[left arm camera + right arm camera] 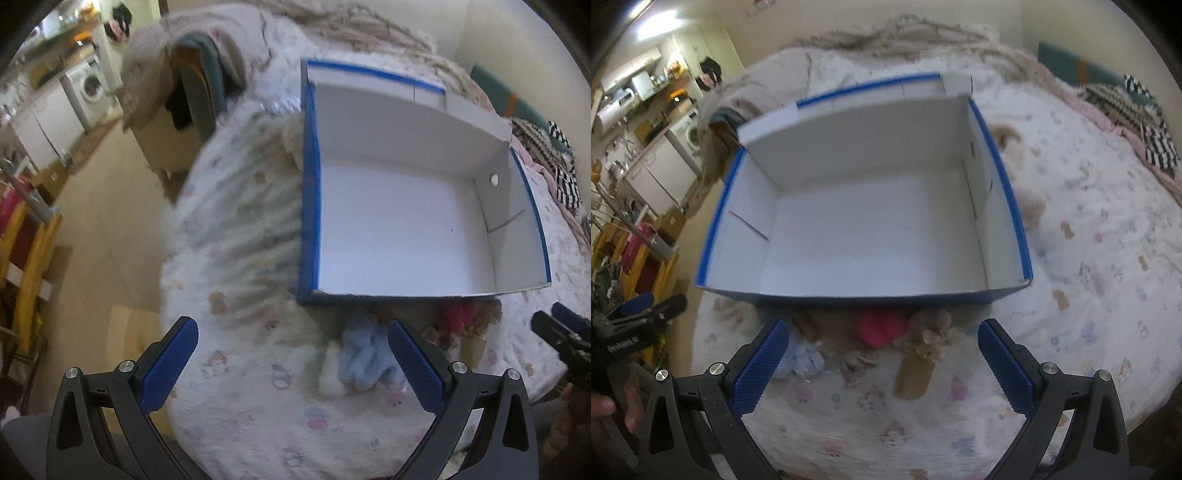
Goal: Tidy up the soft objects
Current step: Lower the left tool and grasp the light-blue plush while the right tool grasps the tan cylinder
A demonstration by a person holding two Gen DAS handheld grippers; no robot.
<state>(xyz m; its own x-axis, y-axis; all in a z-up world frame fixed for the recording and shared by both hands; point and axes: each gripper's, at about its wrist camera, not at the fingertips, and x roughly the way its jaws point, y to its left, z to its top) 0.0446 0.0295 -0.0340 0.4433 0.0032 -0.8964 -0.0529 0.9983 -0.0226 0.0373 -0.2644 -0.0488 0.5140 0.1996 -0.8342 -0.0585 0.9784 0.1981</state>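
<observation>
Both views are motion-blurred, so the soft objects read mainly as patches of colour. In the right wrist view, the pale blue soft item [805, 360] is partly hidden behind the left finger of the right hand-held gripper [882, 363]. The pink soft item [881, 328] lies just under the near wall of the box [875, 291], its far edge cut off by that wall. The tan plush toy [923, 354] is just to the right of the pink one; whether they touch cannot be told. The toy's long axis runs from the box toward the bottom of the frame, its fluffy end nearest the box. A further tan plush shape [1030, 206] beside the box's right wall is too blurred to identify.

In the left wrist view, the pale blue item [364, 360] sits below the box [310, 206], partly covered by the right finger of the left hand-held gripper [291, 363]. The pink item [456, 314] and tan fluff beside it are indistinct.

All these things rest on the bed [1089, 295], which has a patterned white cover. The box is blue outside, white inside, with its open top upward and nothing visible inside; its flap stands at the far side.

Both hand-held grippers hover with fingers spread wide, holding nothing. The right one appears at the right edge of the left view, cut off by the frame. A washing machine [92, 86] stands in the upper left of the frame.
</observation>
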